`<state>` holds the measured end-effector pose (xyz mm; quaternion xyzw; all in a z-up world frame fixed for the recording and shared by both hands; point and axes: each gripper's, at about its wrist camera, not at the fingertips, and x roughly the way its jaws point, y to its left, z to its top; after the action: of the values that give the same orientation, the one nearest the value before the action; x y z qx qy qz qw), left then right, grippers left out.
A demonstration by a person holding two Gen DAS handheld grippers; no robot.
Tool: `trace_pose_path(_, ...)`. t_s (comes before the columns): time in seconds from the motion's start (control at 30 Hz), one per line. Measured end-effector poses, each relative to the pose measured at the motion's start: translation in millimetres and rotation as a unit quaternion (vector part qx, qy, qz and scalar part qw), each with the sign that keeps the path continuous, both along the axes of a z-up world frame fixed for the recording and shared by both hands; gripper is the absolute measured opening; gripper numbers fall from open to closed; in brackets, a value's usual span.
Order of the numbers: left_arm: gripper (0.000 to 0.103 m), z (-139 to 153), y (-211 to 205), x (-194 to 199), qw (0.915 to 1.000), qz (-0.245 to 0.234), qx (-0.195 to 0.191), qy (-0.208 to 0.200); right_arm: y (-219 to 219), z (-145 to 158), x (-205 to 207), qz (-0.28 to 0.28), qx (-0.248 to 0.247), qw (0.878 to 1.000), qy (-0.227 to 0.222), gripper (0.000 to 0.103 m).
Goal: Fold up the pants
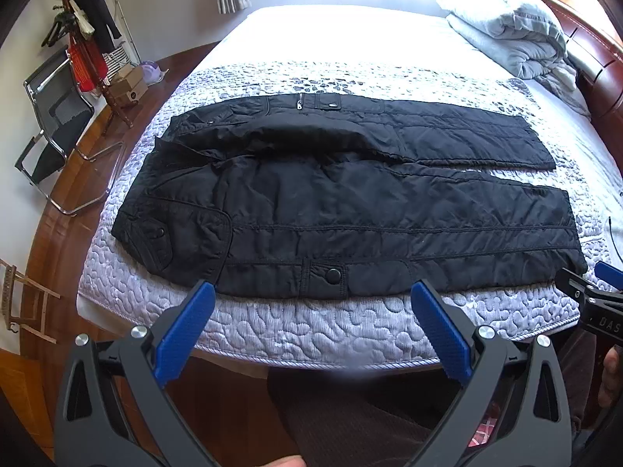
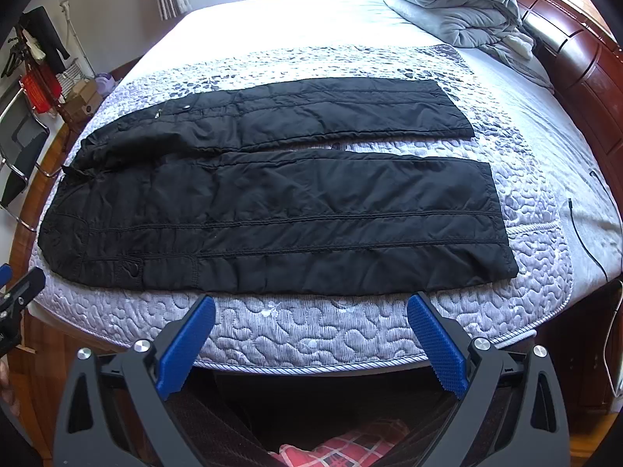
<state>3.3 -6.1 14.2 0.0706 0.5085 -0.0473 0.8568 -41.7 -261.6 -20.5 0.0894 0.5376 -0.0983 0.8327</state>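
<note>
- The bed fills both views under a pale quilted cover stitched in pebble-like loops; its far half is washed out by window glare, and both fisheye views bend its near edge into a curve.
- The pants lie flat on the bed's near half. They are black, padded and faintly shiny, with long stitched seams, waist at the left end of the bed, legs running toward the wooden headboard. The two legs lie slightly apart, and the farther hip is rumpled into a soft ridge. Snap buttons show on a pocket flap near the bed's front edge; finer details sink into the black.
- A grey duvet is bundled at the headboard end of the bed, its folds partly bleached by light.
- The left tongs hang released just short of the bed's front edge, with ribbed blue pads on black arms and nothing between them.
- The right tongs are likewise spread wide and empty, over the same edge nearer the cuffs; in the left wrist view only a cut-off corner of them shows.
- Beside the bed's waist end, a chair and coat stand are warped and crowded, hard to read.
</note>
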Motion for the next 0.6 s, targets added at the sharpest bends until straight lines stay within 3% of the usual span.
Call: trace_pose_path(0.6,0.1,0.6,0.4,-0.4,1.0,-0.003,-0.002,-0.004,-1.1,-0.6,0.9,-0.001,-0.002,1.0,0.001,0.099)
